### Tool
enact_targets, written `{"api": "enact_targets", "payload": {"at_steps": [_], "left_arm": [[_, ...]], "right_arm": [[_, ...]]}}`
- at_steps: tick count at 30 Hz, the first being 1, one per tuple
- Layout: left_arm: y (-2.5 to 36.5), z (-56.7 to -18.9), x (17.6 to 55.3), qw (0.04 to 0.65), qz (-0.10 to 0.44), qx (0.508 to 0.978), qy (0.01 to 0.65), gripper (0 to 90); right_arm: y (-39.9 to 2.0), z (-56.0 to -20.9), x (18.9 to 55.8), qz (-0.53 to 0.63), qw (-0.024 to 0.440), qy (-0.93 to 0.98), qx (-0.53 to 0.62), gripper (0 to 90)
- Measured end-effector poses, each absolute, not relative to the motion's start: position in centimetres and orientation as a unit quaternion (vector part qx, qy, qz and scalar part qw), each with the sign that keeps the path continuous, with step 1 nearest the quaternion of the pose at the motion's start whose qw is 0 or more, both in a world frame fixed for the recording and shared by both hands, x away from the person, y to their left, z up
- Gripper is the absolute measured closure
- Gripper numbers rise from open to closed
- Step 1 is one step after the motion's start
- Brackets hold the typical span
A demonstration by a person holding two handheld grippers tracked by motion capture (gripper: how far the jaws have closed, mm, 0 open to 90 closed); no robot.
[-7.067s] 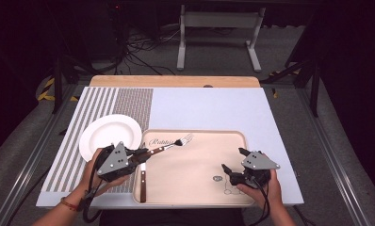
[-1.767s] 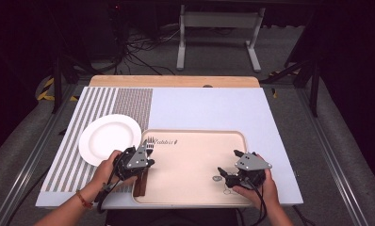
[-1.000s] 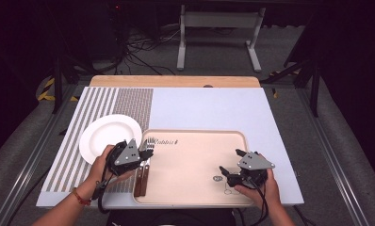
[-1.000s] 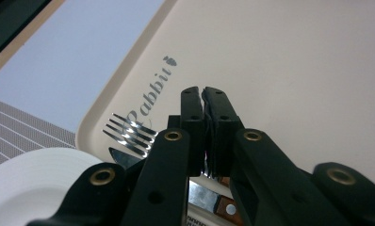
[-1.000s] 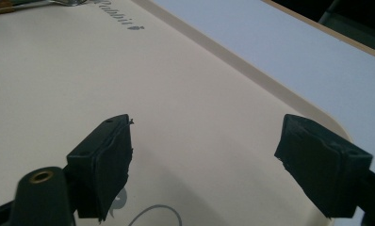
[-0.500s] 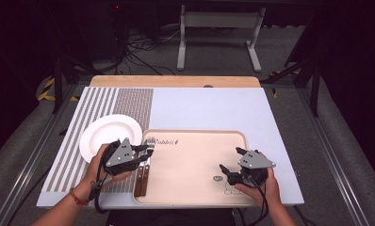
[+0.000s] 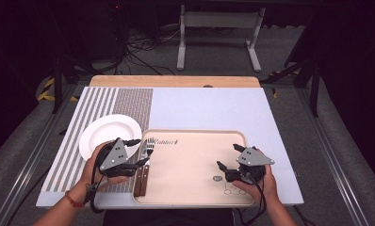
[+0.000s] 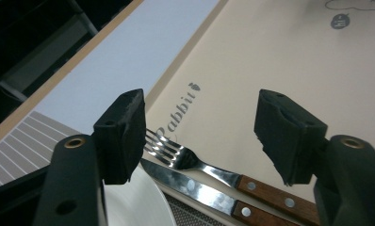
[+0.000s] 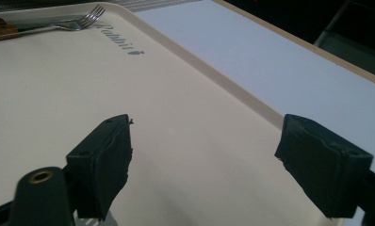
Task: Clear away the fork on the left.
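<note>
We see both forearms come in from the near edge of the bench [image 7: 214,108], one hand wrapped around each set of tongs.

The left hand [image 7: 93,165] holds the left tongs [image 7: 141,151] low over the left rim of the tray [image 7: 195,136], between the plate [image 7: 105,134] and the cutlery, with the grey three-cornered plate on top tilted toward us. In the left gripper view the jaws stand wide apart and hold nothing; the fork [image 8: 199,165] and the knife [image 8: 199,193] lie below and between them.

The right hand [image 7: 265,181] holds the right tongs [image 7: 228,157] over the tray's near right corner, pointing left across the tray. In the right gripper view its jaws also gape wide, with bare tray surface between them and nothing gripped.

The fork [image 7: 147,162] and knife [image 7: 139,165] lie side by side along the tray's left edge, wooden handles toward the near edge, tines toward the far edge. The knife sits on the outer side, nearest the white plate, which rests on the striped mat [image 7: 105,106] just left of the tray.

On the tray's far left corner we read "Rabbit" in grey script [image 9: 117,42], followed by a small dark mark. A small round grey emblem [image 7: 217,178] is printed near the right tongs; we cannot read its lettering.
</note>
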State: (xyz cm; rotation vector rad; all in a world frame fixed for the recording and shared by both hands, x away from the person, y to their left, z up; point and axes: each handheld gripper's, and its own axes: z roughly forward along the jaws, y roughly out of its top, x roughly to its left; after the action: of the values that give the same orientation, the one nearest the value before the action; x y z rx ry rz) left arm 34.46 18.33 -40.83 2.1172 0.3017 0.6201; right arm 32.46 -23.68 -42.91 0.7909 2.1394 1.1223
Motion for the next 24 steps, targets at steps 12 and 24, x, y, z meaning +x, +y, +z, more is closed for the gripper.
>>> {"api": "enact_targets", "payload": {"at_steps": [12, 24], "left_arm": [[19.3, -40.9, 33.9, 0.436, 0.264, 0.85, 0.13, 11.4], [22.0, -41.5, 33.0, 0.425, 0.288, 0.844, 0.154, 9.8]], "right_arm": [[-23.3, -42.6, 32.9, 0.429, 0.294, 0.803, 0.291, 18.7], [-23.0, -42.7, 32.9, 0.43, 0.288, 0.805, 0.29, 18.8]]}}
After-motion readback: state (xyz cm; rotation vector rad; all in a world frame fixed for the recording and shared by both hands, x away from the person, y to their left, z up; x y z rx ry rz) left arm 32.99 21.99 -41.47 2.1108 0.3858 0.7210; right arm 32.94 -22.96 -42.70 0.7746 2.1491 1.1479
